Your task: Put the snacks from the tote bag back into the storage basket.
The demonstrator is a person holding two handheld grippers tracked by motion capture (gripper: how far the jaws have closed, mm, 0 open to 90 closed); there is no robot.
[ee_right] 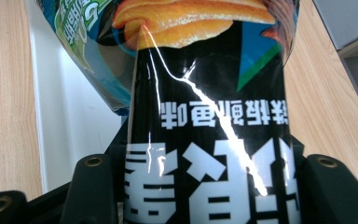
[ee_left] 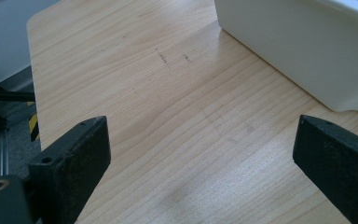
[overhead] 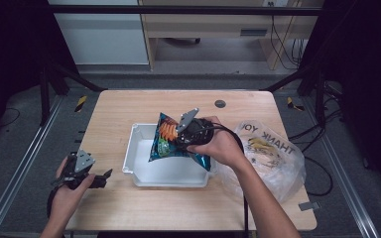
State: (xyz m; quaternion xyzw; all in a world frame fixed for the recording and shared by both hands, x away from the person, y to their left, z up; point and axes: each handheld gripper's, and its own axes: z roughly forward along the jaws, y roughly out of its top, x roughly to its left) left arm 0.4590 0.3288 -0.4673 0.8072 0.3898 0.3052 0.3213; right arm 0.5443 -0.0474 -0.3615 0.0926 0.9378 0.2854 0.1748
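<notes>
Readable print, on two things only.
Spotted on the clear plastic bag (overhead: 268,158) at the table's right side: black capitals "THANK YOU", seen upside down from the high view, with the last letter partly lost in the folds. Caught in the right gripper view on the black snack bag (ee_right: 209,140): white Chinese characters, all upside down to the camera, one smaller row above a much larger row cut off at the lower edge; not made out surely enough to quote. More small white characters noted on the bag's green patch, too blurred to read.
</notes>
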